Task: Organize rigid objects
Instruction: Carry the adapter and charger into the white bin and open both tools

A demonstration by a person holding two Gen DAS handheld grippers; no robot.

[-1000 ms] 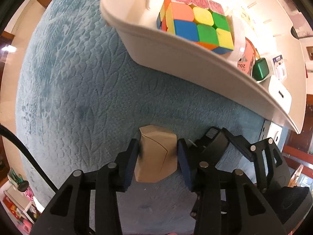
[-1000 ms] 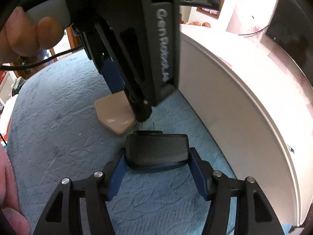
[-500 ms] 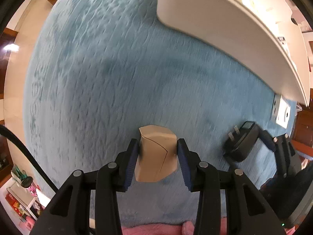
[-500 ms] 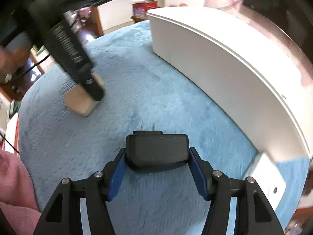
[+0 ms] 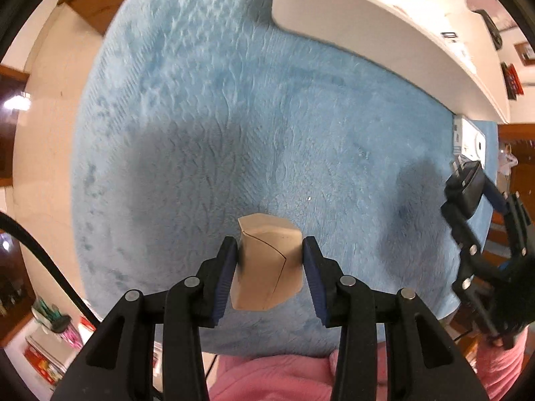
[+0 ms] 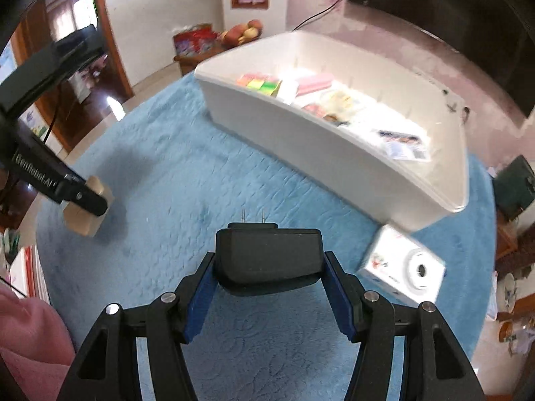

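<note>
Transport is the step in hand: both hand-held grippers carry a load above the blue cloth (image 5: pixel 234 127), and neither thing has reached the white bin (image 6: pixel 334 153) yet. By my reading, the next move calls for bringing each load over the bin's rim, finding a bare patch among what already lies inside, and only then letting the jaws part.

The left hand-held gripper (image 5: pixel 269 260) is clamped on a tan block (image 5: pixel 267 267), its blue pads pressed against both flanks. In the left wrist view the block sits at lower centre of the frame, clear of the cloth, with the bin's wall far off at the upper right. The block is faceted, with angled faces meeting at blunt edges and a thin dark seam curving across its front; the surface looks matte and hard, so it should not deform under the grip.

The right hand-held gripper (image 6: pixel 269 287) grips a black plug adapter (image 6: pixel 269 254) across its width. In the right wrist view it fills the lower centre, two metal prongs pointing away toward the bin. Its body is smooth, dark and rounded at the corners.

The bin stands across the upper right of that view and already holds a coloured cube (image 6: pixel 260 83), a pink piece and some printed cards. A white box (image 6: pixel 401 267) lies on the cloth just beside the bin's near corner, at the right of the adapter.
</note>
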